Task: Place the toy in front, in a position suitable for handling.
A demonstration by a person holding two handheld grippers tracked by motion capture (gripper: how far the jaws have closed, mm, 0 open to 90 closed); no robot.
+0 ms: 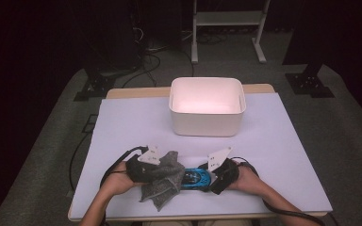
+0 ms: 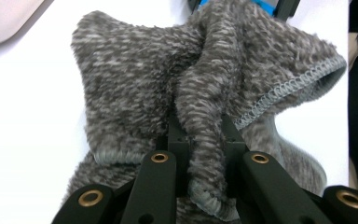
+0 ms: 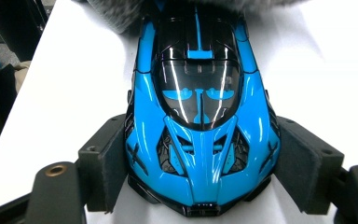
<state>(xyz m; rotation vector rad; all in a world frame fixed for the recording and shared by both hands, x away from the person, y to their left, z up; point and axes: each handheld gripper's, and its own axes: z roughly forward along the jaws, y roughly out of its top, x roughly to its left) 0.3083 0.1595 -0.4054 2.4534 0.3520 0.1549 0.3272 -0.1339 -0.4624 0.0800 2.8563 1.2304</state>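
White table sheet (image 1: 122, 127) — dark room behind

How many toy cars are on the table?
1. The blue car sits at the near edge, held between the right claw pads; its far end lies under the grey cloth.

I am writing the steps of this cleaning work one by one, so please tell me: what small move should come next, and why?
Probably draw the fuzzy grey cloth a little further along the glossy blue toy car. The left hand-held gripper is shut on a fold of the cloth, the right hand-held gripper clamps the car's sides, and the cloth covers just the car's far end.
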